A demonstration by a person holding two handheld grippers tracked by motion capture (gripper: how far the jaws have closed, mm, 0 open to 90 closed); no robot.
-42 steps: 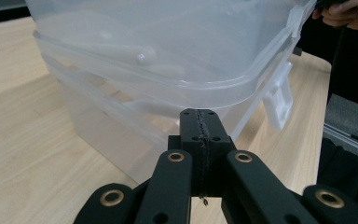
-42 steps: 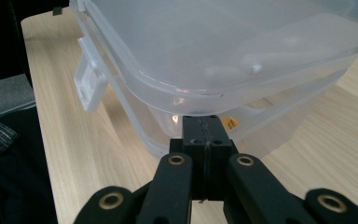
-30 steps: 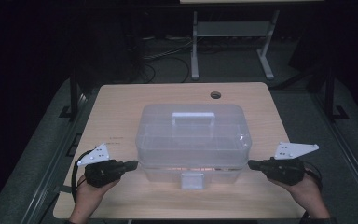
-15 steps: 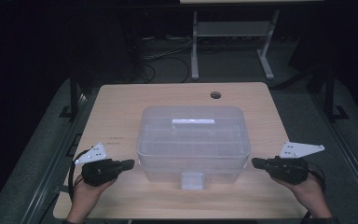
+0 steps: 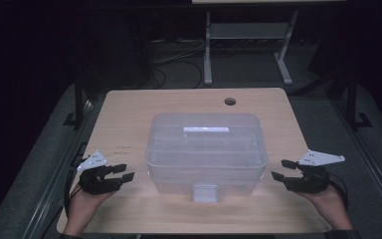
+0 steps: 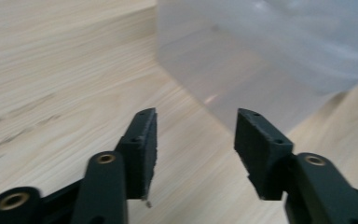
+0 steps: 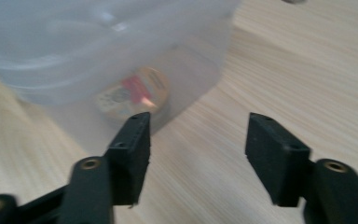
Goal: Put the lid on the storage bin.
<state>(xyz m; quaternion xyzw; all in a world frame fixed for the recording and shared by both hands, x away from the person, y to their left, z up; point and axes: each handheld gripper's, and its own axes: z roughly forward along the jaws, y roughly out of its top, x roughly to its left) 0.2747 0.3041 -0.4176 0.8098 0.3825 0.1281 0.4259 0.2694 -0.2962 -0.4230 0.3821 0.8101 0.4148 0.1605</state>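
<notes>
Set square at mid-frame on the worktop point(image 5: 129, 114), clear box point(image 5: 206, 149); flanked lower left and right by left gripper point(image 5: 124, 175) and right gripper point(image 5: 280, 170), jaws just opened, empty, seemingly poised to grasp its ends.

Box point(image 5: 206, 154) between 2 tools, on table point(image 5: 129, 114)

No readable text; small print on table point(image 5: 124, 147) illegible.
</notes>
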